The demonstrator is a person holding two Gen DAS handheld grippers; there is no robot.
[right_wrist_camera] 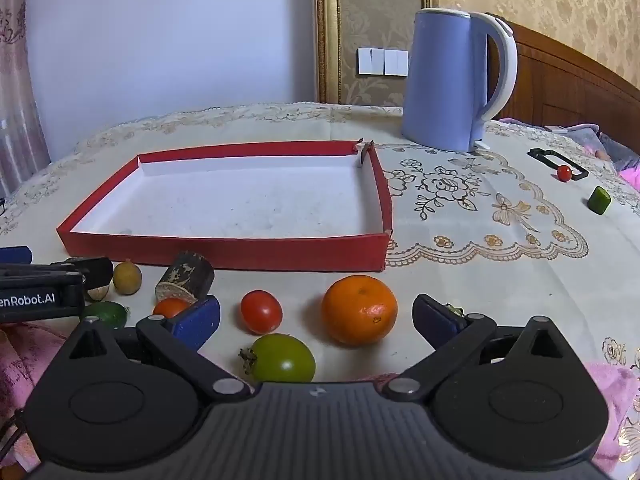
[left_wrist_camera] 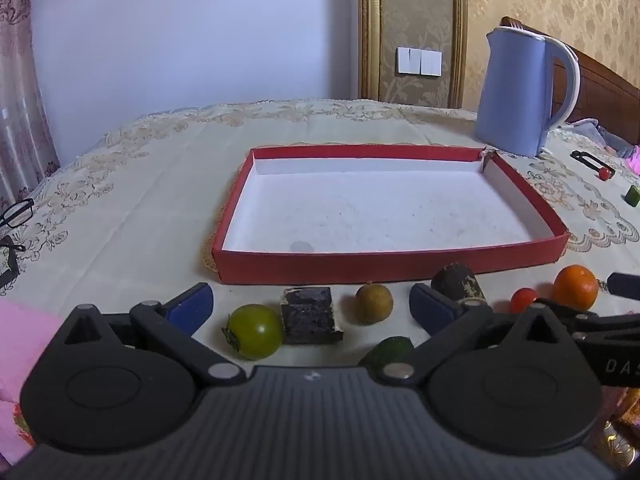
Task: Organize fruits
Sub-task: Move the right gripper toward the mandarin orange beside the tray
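Left tongs [left_wrist_camera: 312, 308]: jaws wide, holding nothing; green tomato [left_wrist_camera: 255, 331], dark block [left_wrist_camera: 310, 315] and yellowish fruit [left_wrist_camera: 374, 303] lie between them. Right tongs [right_wrist_camera: 316, 320]: jaws wide, holding nothing; second green tomato [right_wrist_camera: 282, 359], red tomato [right_wrist_camera: 261, 311] and orange [right_wrist_camera: 359, 309] between. Beyond: red tray [right_wrist_camera: 224, 251], then kettle [right_wrist_camera: 444, 80].

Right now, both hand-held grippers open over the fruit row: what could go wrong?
1. The orange and red tomato are round and could roll off when nudged.
2. The left hand-held gripper might take the dark block beside the green tomato.
3. The red tray is light; a bump may shift it.
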